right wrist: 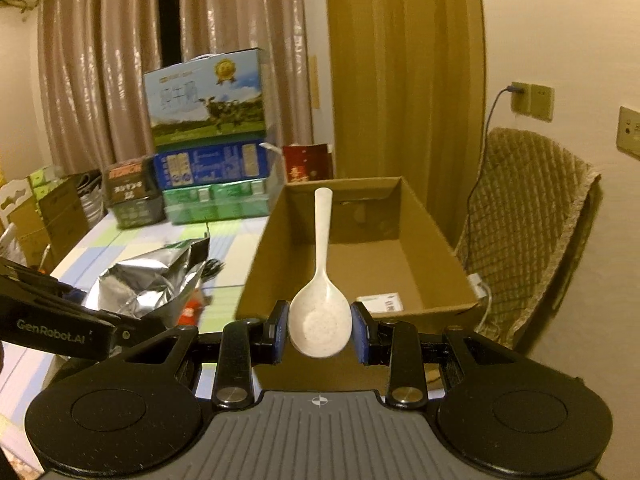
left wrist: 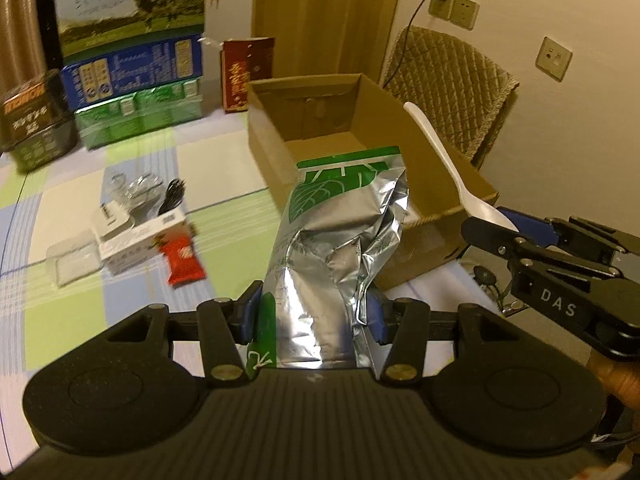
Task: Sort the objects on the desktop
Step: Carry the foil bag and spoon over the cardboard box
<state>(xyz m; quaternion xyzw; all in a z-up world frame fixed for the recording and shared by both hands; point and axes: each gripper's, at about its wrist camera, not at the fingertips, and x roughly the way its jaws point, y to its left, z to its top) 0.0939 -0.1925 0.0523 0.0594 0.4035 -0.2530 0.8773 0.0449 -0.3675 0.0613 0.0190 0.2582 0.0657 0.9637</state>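
Observation:
My left gripper [left wrist: 312,316] is shut on a crumpled silver foil bag with green print [left wrist: 340,236], held upright in front of the open cardboard box [left wrist: 272,136]. My right gripper [right wrist: 320,330] is shut on the bowl of a white plastic spoon [right wrist: 321,304], its handle pointing over the cardboard box [right wrist: 264,248]. In the left wrist view the right gripper [left wrist: 500,220] comes in from the right with the spoon [left wrist: 444,156] beside the box's near corner. The foil bag [right wrist: 148,280] and the left gripper show at the left of the right wrist view.
On the checked tablecloth [left wrist: 224,248] lie a red snack packet [left wrist: 183,258], a white box [left wrist: 136,240], a clear plastic case [left wrist: 74,260] and a black cable [left wrist: 173,196]. Stacked cartons [left wrist: 132,52] and a red bag [left wrist: 244,76] stand behind. A padded chair [right wrist: 528,220] stands to the right.

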